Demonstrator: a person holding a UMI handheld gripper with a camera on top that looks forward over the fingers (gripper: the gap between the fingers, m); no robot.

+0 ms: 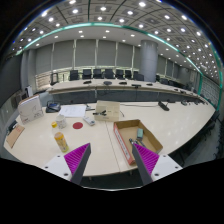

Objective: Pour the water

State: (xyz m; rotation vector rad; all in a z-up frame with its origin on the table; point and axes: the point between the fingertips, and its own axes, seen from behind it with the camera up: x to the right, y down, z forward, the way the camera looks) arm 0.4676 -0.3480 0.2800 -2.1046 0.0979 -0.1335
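Hand-held gripper (111,160) is spread, nothing between the fingers, held high and well back from everything, so this looks like a survey before any approach. Pouring not started, I'd judge.

Best candidate for the water: yellow bottle (60,139) with a pink cap, lying or tilted near the worktop's (185,122) front-left edge, ahead and left of the fingers. Can't confirm contents.

Cardboard box (130,139) sits just beyond the right finger, open top, a small bottle-like item inside; too small to identify. Red bowl (77,125) lies further in, possibly the receiving vessel.

Worktop is pale and matte, part of a long curved conference desk. Room: office chairs (97,74), ceiling spotlights, curtained windows.
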